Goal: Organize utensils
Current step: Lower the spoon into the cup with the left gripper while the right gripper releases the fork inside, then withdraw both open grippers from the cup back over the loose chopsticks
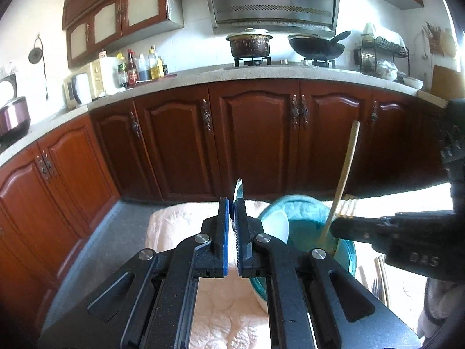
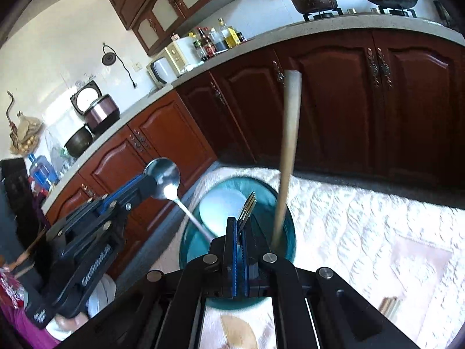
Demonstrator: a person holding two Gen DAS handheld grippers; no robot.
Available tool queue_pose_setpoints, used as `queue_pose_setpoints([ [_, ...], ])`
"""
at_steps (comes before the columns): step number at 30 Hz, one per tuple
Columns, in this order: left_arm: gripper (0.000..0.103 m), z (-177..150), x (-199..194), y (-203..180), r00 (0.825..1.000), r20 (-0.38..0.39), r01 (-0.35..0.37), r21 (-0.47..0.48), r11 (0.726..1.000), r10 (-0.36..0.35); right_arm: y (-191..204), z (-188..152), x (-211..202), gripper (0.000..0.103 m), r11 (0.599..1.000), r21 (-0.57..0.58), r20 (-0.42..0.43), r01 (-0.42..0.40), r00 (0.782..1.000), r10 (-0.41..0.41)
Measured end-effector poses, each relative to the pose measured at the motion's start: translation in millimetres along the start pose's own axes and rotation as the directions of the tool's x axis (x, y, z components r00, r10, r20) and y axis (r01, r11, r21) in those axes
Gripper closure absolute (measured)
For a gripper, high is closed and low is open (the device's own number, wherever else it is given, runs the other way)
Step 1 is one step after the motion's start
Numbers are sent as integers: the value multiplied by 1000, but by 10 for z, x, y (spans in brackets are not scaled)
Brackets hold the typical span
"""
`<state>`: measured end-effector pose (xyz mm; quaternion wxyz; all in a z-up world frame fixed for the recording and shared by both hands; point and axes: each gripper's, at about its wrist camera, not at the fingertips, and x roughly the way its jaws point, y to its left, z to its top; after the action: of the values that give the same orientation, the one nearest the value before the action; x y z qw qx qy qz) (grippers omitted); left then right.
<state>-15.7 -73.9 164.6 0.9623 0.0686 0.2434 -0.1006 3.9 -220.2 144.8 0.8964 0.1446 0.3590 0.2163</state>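
Left fingers [image 1: 232, 212] clamp a shiny steel spoon [image 2: 164, 176] by its bowl, handle slanting down into the round teal glass bowl [image 2: 286, 226]. Right fingers [image 2: 239, 232] pinch a metal fork [image 2: 247, 205], tines forward, over the same bowl on the cream quilted surface [image 2: 363, 218]. A pale wooden stick [image 2: 287, 145] already leans inside. Best practice: lower each until it touches bottom, then release. Both grippers level, converging.

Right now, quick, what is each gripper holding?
Left gripper: shut on the metal spoon.
Right gripper: shut on the fork, over the teal bowl.
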Motion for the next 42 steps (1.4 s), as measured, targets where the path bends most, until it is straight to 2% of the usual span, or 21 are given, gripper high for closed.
queue_pose_setpoints([
  [7, 99, -120, 43, -95, 996, -77, 40, -23, 999, -42, -65, -156, -12, 99, 998, 2, -58, 61, 996, -61],
  [10, 99, -154, 69, -76, 991, -111, 63, -57, 996, -69, -94, -168, -133, 88, 998, 6, -41, 67, 997, -66],
  [11, 97, -154, 57, -63, 990, -116, 69, -71, 995, -77, -108, -168, -188, 79, 998, 11, -34, 67, 997, -66],
  [13, 95, -140, 30, -45, 989, -117, 80, -91, 993, -90, -130, -184, -251, 77, 997, 23, -28, 68, 997, -68],
  [18, 65, -59, -127, -2, 987, -105, 109, -134, 985, -123, -178, -264, -428, 77, 995, 62, -20, 78, 997, -77],
  [20, 59, -37, -237, 19, 987, -92, 119, -152, 981, -134, -139, -297, -499, 76, 995, 57, -19, 87, 996, -86],
  [32, 57, -153, -708, -133, 980, -102, 151, -161, 975, -169, 142, -512, -1046, 68, 977, -4, 28, 213, 977, -212],
  [37, 56, -256, -819, -282, 971, -131, 176, -162, 971, -198, 144, -624, -1213, 64, 974, 12, 23, 227, 973, -228],
  [38, 54, -269, -839, -315, 971, -134, 177, -158, 971, -199, 143, -648, -1243, 64, 972, 16, 20, 233, 972, -233],
  [39, 44, -284, -863, -352, 969, -138, 182, -155, 971, -203, 141, -666, -1271, 64, 971, 19, 18, 239, 971, -239],
  [40, 40, -297, -883, -369, 967, -139, 189, -156, 969, -211, 137, -686, -1297, 64, 970, 21, 16, 243, 970, -243],
  [42, 39, -318, -934, -426, 964, -141, 203, -159, 966, -226, 125, -742, -1372, 64, 968, 27, 16, 251, 968, -252],
])
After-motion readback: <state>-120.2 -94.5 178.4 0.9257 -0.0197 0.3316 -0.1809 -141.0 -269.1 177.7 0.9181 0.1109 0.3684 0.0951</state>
